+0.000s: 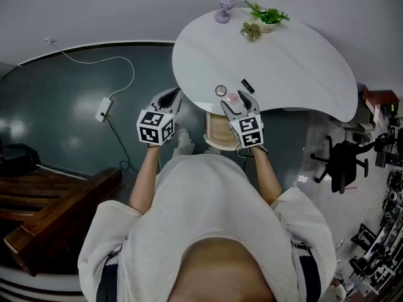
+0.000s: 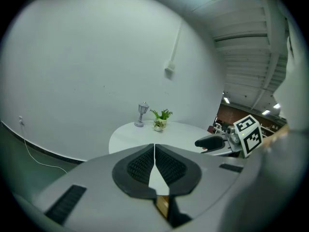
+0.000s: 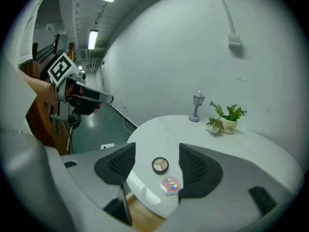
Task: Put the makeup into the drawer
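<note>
On the white table (image 1: 302,68), near its front edge, lie a round compact (image 1: 220,90), a pink heart-shaped compact (image 1: 232,98) and a black stick (image 1: 247,85). My right gripper (image 1: 239,102) hovers at that edge and stands open. In the right gripper view the round compact (image 3: 160,165) and the pink compact (image 3: 170,185) lie between the spread jaws, untouched. My left gripper (image 1: 171,95) hangs over the floor left of the table; its pads (image 2: 145,164) meet with nothing between them. A light wooden piece (image 1: 217,134) shows under the table's edge.
A small lamp figurine (image 1: 225,8) and two potted plants (image 1: 267,14) stand at the table's far side. On the dark floor to the left lie a white cable and adapter (image 1: 104,109). A black office chair (image 1: 346,159) stands right; wooden steps (image 1: 44,200) are at lower left.
</note>
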`<move>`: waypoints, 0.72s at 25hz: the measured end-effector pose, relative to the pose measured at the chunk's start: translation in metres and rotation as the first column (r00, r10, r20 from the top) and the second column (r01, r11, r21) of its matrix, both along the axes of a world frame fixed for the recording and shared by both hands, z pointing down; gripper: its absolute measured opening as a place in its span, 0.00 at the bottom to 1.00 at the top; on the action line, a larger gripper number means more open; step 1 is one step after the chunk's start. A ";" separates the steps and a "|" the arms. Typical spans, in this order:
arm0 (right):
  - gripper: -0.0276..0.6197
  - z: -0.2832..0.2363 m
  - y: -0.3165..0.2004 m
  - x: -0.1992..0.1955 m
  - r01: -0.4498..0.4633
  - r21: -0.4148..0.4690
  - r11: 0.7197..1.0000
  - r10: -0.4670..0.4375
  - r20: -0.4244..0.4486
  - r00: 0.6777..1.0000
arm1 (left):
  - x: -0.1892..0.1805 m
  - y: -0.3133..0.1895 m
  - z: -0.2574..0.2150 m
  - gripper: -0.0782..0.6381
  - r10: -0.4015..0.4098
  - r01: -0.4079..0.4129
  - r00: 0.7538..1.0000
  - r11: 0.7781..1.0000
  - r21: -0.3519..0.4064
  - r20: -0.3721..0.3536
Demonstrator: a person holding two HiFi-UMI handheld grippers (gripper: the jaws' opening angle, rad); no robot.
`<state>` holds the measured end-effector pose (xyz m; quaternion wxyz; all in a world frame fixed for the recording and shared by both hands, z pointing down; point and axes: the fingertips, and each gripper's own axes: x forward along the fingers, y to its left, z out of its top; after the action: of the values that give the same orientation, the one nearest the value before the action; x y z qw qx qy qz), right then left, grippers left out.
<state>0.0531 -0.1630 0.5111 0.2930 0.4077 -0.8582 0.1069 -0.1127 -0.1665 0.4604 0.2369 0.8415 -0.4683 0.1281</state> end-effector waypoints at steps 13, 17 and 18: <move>0.45 0.081 -0.003 -0.013 0.571 -0.215 0.792 -0.584 -0.537 0.609 | -0.028 0.007 0.015 0.13 -0.057 0.056 0.998 0.998 -0.035 -0.010; 0.44 0.097 -0.014 -0.014 0.615 -0.282 0.736 -0.649 -0.550 0.526 | -0.036 0.014 0.017 0.13 -0.088 0.088 0.996 0.995 -0.044 -0.008; 0.44 0.100 -0.018 -0.015 0.613 -0.295 0.732 -0.658 -0.540 0.525 | -0.037 0.015 0.018 0.13 -0.096 0.095 0.995 0.994 -0.046 -0.007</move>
<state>0.0384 -0.1815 0.6111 0.5864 0.0679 -0.7988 -0.1161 -0.1501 -0.1515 0.4785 0.2640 0.8130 -0.5040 0.1236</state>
